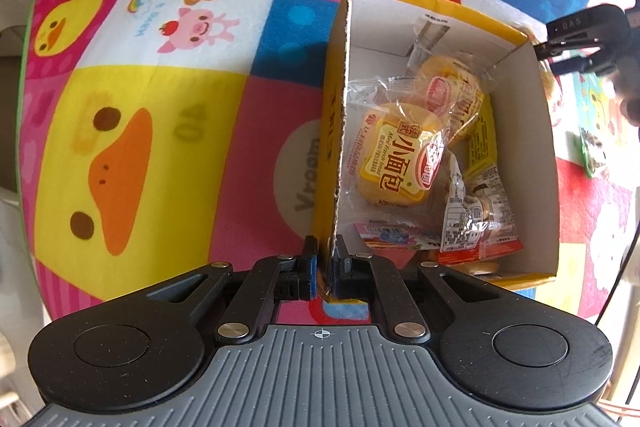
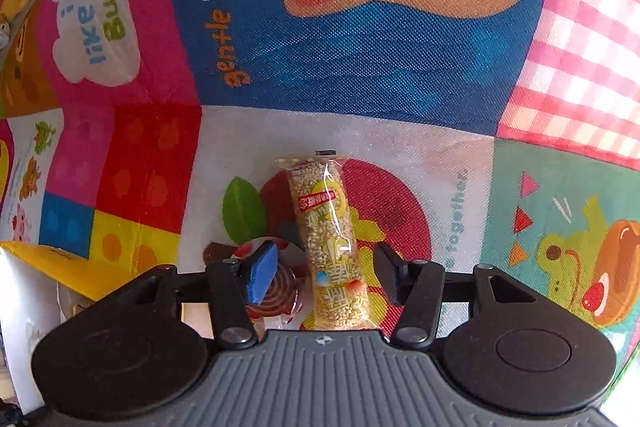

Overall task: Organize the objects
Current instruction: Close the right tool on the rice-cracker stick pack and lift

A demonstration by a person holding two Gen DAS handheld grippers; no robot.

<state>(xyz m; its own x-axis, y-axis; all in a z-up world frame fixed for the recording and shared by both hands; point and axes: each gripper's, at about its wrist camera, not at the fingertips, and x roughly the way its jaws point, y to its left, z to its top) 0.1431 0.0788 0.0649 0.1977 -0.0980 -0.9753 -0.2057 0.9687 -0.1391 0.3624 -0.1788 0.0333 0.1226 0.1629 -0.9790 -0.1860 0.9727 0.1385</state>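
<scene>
My left gripper point(image 1: 324, 251) is shut on the near left wall of a yellow cardboard box point(image 1: 340, 131) that stands on a colourful play mat. Inside the box lie wrapped mini French bread buns point(image 1: 396, 157) and other snack packets point(image 1: 476, 223). My right gripper point(image 2: 326, 265) is open just above the mat. A long puffed-grain snack bar point(image 2: 332, 243) in clear wrap lies between its fingers. A round wrapped spiral snack point(image 2: 276, 291) lies under the left finger point(image 2: 262, 271). The right gripper also shows in the left wrist view point(image 1: 576, 47) beyond the box's far right corner.
The play mat point(image 1: 140, 107) with cartoon patches covers the surface. A corner of the yellow box point(image 2: 60, 263) shows at the left of the right wrist view. A green snack packet point(image 1: 592, 151) lies on the mat right of the box.
</scene>
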